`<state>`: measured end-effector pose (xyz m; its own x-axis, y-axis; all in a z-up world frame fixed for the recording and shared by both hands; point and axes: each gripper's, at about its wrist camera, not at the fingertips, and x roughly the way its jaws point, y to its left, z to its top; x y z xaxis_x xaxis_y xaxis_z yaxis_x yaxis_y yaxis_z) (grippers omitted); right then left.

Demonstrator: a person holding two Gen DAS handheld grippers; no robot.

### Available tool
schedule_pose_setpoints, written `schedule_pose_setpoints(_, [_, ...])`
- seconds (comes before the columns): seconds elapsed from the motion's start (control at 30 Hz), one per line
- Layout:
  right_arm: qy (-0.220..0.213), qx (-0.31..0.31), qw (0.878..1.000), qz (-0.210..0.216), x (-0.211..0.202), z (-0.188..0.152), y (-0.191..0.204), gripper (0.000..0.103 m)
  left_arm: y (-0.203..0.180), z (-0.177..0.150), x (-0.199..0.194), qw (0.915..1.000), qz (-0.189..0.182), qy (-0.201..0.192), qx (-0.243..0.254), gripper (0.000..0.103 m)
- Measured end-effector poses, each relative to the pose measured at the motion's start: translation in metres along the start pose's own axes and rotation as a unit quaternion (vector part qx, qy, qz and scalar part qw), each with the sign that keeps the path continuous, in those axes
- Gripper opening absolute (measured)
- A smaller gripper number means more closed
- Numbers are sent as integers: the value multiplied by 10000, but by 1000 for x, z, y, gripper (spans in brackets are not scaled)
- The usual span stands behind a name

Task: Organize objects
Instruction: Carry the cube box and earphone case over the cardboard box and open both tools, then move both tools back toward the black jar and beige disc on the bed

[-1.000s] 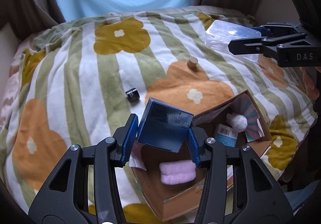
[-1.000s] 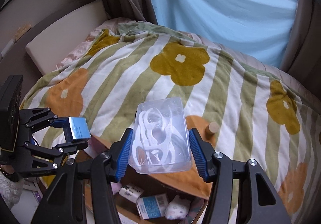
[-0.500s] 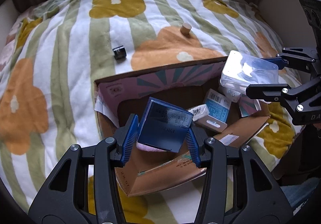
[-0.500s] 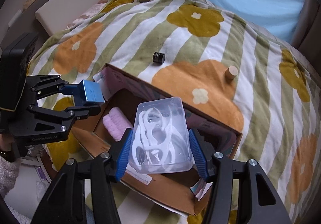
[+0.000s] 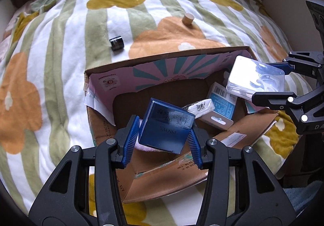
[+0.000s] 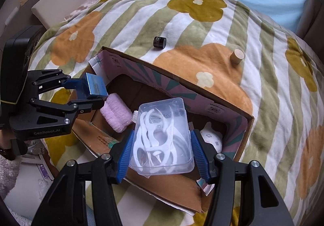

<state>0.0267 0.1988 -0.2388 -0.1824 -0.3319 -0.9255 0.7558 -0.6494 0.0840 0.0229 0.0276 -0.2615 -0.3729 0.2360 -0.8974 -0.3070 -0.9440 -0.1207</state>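
Both loads hang over the open cardboard box (image 6: 228, 104) on the bed: left gripper (image 5: 162, 141) pinching the blue Proya carton (image 5: 165, 128), right gripper (image 6: 160, 155) clamping the clear floss-pick case (image 6: 162, 137). Honestly the box is already crowded, so a careless drop could land the blue carton crooked on the pink towel roll (image 6: 116, 113). The case could also tip against the box wall.

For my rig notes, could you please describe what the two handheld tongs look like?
Both the left tongs and the right tongs are matte black linkage frames with silver rivets and ribbed blue pads. The left body reads "GenRobot.AI" in the right wrist view. No cables show.
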Motion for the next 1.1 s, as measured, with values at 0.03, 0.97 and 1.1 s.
schedule_pose_setpoints(0.03, [20, -15, 10000, -27, 1, 0, 0, 52, 0, 0, 1, 10000, 32, 6, 17, 43])
schedule_pose_setpoints(0.97, [166, 837, 9964, -22, 0, -11, -38, 83, 21, 9, -10, 9994, 142, 110, -289, 103])
schedule_pose_setpoints(1.1, [128, 837, 9964, -82, -1, -7, -40, 83, 25, 16, -9, 9995, 100, 73, -306, 103])
